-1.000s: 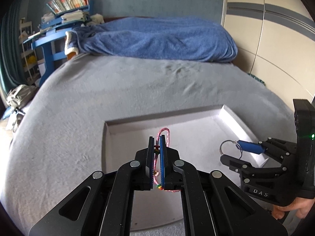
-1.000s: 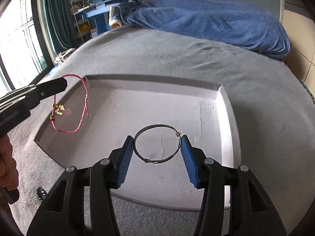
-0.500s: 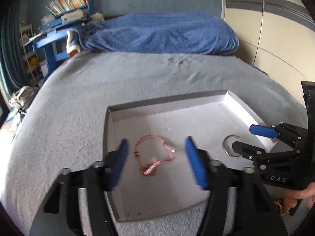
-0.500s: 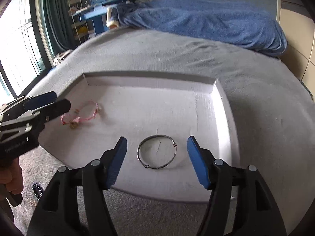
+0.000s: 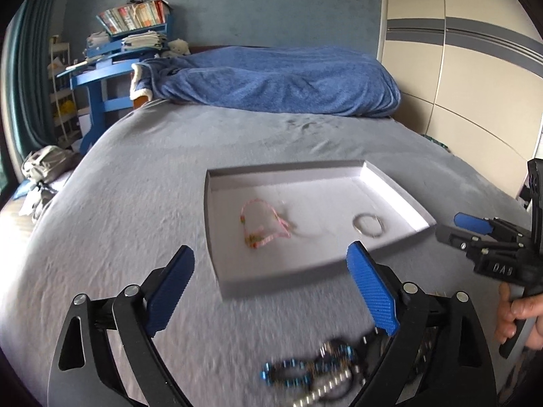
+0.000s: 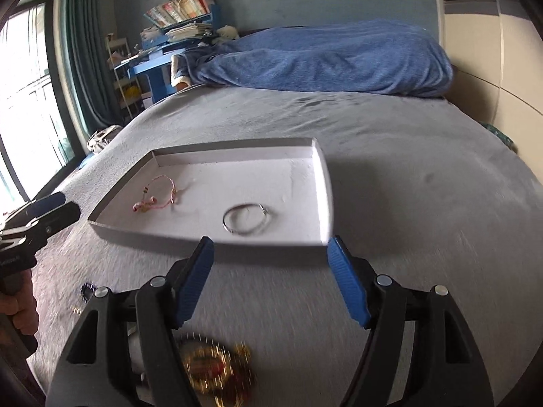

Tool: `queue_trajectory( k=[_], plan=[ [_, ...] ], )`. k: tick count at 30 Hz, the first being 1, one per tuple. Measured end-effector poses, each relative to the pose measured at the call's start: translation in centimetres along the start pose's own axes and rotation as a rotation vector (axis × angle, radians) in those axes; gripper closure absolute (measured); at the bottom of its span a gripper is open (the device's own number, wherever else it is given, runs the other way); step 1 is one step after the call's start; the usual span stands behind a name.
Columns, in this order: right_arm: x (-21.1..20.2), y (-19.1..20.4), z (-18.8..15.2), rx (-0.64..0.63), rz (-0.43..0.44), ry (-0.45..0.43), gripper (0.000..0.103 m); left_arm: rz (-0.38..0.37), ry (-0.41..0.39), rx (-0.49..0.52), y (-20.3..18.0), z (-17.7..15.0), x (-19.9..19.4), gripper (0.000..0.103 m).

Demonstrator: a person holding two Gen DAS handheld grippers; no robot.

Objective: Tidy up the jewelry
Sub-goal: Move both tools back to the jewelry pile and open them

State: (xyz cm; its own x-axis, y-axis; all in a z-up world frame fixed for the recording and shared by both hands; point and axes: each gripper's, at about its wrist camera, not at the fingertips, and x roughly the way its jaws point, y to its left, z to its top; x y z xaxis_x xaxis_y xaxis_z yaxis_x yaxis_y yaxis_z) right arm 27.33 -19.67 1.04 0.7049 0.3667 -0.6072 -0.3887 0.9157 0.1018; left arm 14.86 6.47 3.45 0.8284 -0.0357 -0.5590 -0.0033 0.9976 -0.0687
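Lying in the white tray (image 6: 324, 183) on the grey bed (image 6: 424, 176), pink cord bracelet (image 6: 157, 193) and silver bangle (image 6: 247, 218), left gripper (image 5: 271, 288) and right gripper (image 6: 271, 278) opening, jaws wide and empty, blurred jewelry (image 5: 305, 369) near the left gripper.

Grey bed (image 5: 142, 176) bears white tray (image 5: 217, 264), blue blanket (image 5: 278, 81).

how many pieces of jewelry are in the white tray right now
2: a pink cord bracelet in the left half of the white tray and a silver bangle near its right front. More jewelry lies outside on the bed.
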Motion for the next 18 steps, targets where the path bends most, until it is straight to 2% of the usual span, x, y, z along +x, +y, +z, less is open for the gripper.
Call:
queue_trajectory(
  k=[10,18],
  plan=[
    [-4.1,-2.3,-5.4,0.053,-0.034,0.003,0.033,-0.010,0.008,0.046,-1.4,-4.6,-3.1,0.009],
    [-5.6,-2.4,-8.1,0.072,-0.017,-0.019,0.033,-0.034,0.001,0.046,-1.7,-6.5,-3.9,0.008]
  ],
)
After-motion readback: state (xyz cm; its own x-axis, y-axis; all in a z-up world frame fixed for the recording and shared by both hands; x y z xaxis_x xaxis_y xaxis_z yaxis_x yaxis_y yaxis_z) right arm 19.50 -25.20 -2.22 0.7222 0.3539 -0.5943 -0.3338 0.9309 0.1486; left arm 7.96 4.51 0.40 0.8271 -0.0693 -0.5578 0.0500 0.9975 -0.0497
